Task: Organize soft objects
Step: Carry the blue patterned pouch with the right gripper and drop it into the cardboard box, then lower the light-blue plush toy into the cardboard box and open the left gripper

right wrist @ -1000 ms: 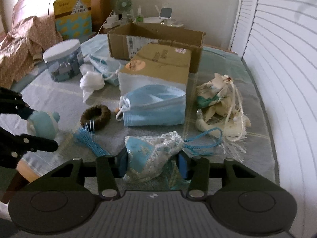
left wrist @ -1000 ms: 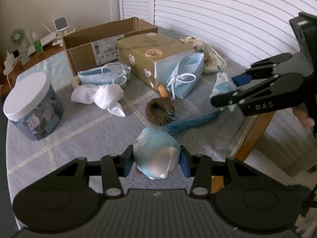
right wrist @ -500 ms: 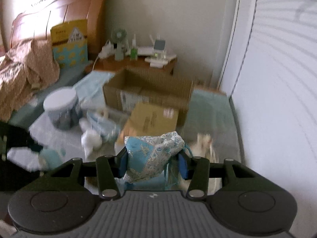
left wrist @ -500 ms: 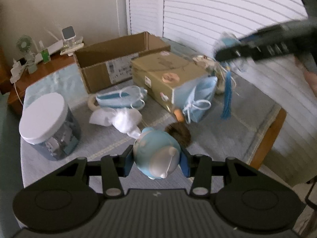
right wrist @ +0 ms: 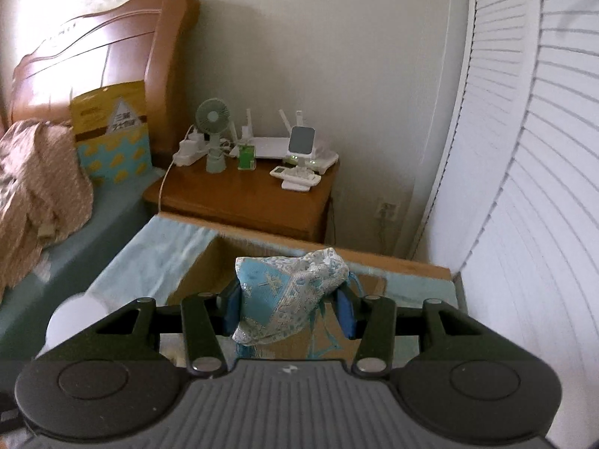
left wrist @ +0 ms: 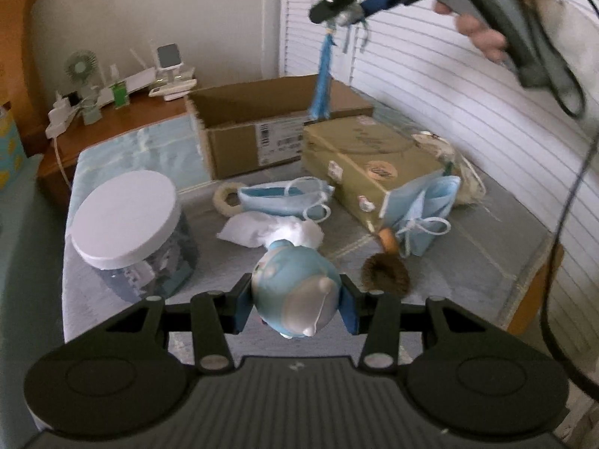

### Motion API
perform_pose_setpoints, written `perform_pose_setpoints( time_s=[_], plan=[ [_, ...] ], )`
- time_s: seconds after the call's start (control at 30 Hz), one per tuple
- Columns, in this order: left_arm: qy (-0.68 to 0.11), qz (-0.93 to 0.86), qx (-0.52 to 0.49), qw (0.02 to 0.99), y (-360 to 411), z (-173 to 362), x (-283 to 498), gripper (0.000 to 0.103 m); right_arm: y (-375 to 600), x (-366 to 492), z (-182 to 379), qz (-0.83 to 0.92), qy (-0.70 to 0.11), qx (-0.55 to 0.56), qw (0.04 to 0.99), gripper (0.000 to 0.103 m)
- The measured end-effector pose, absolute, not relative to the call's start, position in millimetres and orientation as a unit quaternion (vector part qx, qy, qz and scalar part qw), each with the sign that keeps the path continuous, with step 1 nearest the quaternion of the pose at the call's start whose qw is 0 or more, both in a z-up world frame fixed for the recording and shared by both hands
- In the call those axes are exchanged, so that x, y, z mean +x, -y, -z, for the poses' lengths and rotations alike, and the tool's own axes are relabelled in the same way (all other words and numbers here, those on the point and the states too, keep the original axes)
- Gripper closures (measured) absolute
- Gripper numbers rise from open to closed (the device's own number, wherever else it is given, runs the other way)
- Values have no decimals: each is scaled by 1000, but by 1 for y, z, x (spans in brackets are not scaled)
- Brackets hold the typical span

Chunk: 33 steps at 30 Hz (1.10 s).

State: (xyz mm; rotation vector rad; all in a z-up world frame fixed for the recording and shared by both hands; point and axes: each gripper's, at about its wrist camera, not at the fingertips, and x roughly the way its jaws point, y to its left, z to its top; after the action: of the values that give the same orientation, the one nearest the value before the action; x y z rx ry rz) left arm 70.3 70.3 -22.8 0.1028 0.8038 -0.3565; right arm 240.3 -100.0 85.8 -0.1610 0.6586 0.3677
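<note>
Two face masks (left wrist: pixel 284 196) (left wrist: pixel 425 211) — two boxes (left wrist: pixel 262 127) (left wrist: pixel 368 164)

A small green fan (right wrist: pixel 212 133) and white router (right wrist: pixel 269 147) stand on the wooden nightstand (right wrist: pixel 247 198).

A pale blue and white plush toy (left wrist: pixel 295 288), a turquoise pouch (right wrist: pixel 288 292) with silver brocade pattern, brown cardboard box (left wrist: pixel 269 131).

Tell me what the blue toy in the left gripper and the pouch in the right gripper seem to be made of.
The blue toy in the left gripper looks like smooth, slightly glossy soft plastic or foam: it shows soft highlights and no weave. The pouch in the right gripper looks like woven brocade fabric with a silvery pattern; it creases and sags.
</note>
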Motion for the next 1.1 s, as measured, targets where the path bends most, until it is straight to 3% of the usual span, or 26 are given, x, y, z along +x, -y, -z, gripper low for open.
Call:
perform_pose_setpoints(
  time_s=[0.2, 0.3, 0.37, 0.43, 0.5, 1.1],
  plan=[
    [-401, 159, 37, 902, -78, 30, 76, 57, 85, 291, -80, -169, -338, -48, 924, 49],
    [-406, 154, 35, 900, -81, 33, 79, 57, 85, 305, -69, -165, -355, -24, 920, 44],
    [-407, 151, 35, 900, -83, 33, 82, 57, 87, 309, -58, -160, -369, -20, 915, 32],
    [-408, 150, 37, 900, -84, 32, 85, 57, 89, 311, -47, -152, -378, -20, 913, 10],
    [-408, 149, 41, 900, -84, 32, 88, 57, 94, 308, -39, -148, -379, -19, 913, 3],
    [-383, 161, 65, 907, -68, -9, 136, 57, 137, 215, -27, -181, -356, -42, 916, 0]
  ],
)
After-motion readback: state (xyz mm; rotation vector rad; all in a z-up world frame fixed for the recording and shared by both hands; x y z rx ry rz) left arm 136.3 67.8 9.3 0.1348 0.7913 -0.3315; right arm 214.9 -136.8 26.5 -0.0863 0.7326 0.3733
